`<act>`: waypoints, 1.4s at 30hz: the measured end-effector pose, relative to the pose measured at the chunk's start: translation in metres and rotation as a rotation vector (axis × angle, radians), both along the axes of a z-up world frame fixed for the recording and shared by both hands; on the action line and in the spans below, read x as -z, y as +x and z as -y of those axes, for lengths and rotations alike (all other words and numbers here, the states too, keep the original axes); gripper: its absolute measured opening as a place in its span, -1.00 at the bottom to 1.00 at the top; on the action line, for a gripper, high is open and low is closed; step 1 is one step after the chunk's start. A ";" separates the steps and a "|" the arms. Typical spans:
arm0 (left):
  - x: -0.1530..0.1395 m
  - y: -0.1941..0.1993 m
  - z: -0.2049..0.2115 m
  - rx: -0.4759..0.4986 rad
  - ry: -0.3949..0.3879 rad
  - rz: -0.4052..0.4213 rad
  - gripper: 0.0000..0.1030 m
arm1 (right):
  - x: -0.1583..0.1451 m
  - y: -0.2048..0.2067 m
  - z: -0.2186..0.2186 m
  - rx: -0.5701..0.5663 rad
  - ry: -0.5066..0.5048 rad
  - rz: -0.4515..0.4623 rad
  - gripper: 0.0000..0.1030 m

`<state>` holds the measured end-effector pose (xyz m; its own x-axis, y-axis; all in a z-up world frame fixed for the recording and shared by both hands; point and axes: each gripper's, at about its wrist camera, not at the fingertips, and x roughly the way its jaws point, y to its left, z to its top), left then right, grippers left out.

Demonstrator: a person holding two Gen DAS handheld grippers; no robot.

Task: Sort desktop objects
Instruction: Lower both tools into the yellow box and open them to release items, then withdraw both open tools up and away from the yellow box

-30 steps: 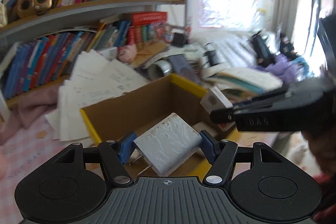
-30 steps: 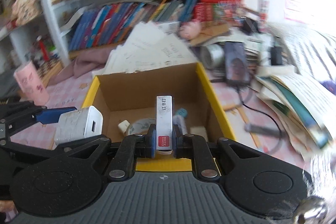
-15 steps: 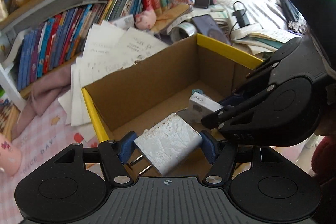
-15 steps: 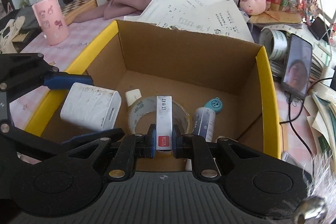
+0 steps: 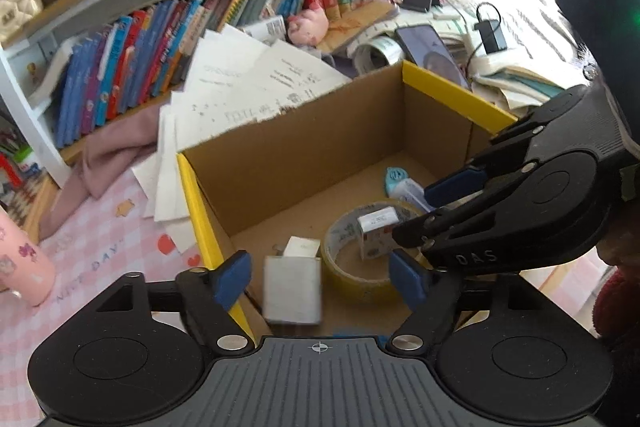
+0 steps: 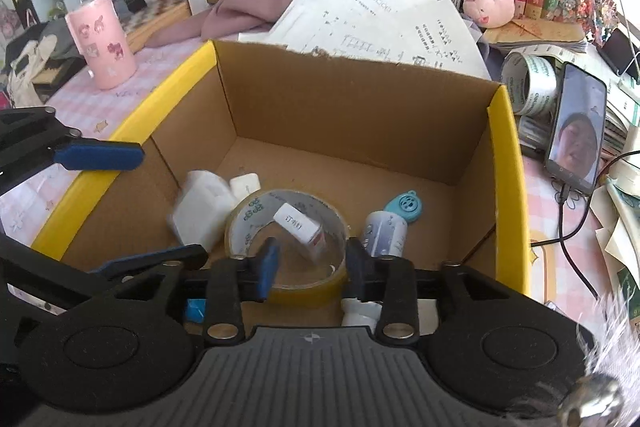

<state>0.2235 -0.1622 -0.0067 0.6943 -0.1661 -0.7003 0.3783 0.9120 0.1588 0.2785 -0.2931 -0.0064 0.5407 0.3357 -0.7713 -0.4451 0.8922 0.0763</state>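
An open cardboard box with yellow rims stands on the desk. My left gripper is open above its near left corner; the white charger is free below it, blurred, also seen in the right wrist view. My right gripper is open over the box; the small white staple box lies tilted inside a tape roll, and shows in the left wrist view too. A small bottle and a blue tag lie in the box.
A pink cup stands left on the checked cloth. Loose papers lean behind the box under shelves of books. A phone on a cable, another tape roll and stacked books lie to the right.
Both grippers have opened over the box. The charger left the left jaws and the staple box left the right jaws; both have dropped into the box.
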 end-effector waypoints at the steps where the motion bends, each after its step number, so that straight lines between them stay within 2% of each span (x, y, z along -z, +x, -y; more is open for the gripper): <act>1: -0.001 -0.001 0.001 -0.003 -0.001 0.009 0.60 | -0.002 -0.001 0.002 0.003 0.005 0.011 -0.24; 5: -0.008 -0.004 0.006 -0.010 -0.002 0.052 0.68 | -0.009 -0.006 0.011 0.022 0.020 0.056 -0.19; 11: -0.018 -0.013 0.008 -0.057 -0.010 0.121 0.84 | -0.019 -0.016 0.024 0.053 0.048 0.128 -0.02; 15: -0.024 -0.022 0.000 -0.148 -0.033 0.166 0.90 | -0.024 -0.023 0.030 0.062 0.067 0.166 0.15; 20: -0.029 -0.038 -0.012 -0.287 -0.051 0.217 0.92 | -0.029 -0.031 0.033 0.053 0.088 0.212 0.27; 29: -0.037 -0.076 -0.035 -0.419 -0.079 0.294 0.96 | -0.040 -0.050 0.035 0.106 0.112 0.266 0.50; 37: -0.036 -0.107 -0.067 -0.479 -0.119 0.286 0.98 | -0.043 -0.084 0.017 0.154 0.092 0.294 0.61; 42: -0.033 -0.132 -0.087 -0.533 -0.052 0.282 0.98 | -0.042 -0.112 0.000 0.211 0.084 0.291 0.66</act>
<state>0.0914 -0.0748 0.0259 0.8489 0.2262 -0.4777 -0.1829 0.9737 0.1361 0.1666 -0.2932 0.0354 0.7977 0.2486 -0.5495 -0.2655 0.9628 0.0503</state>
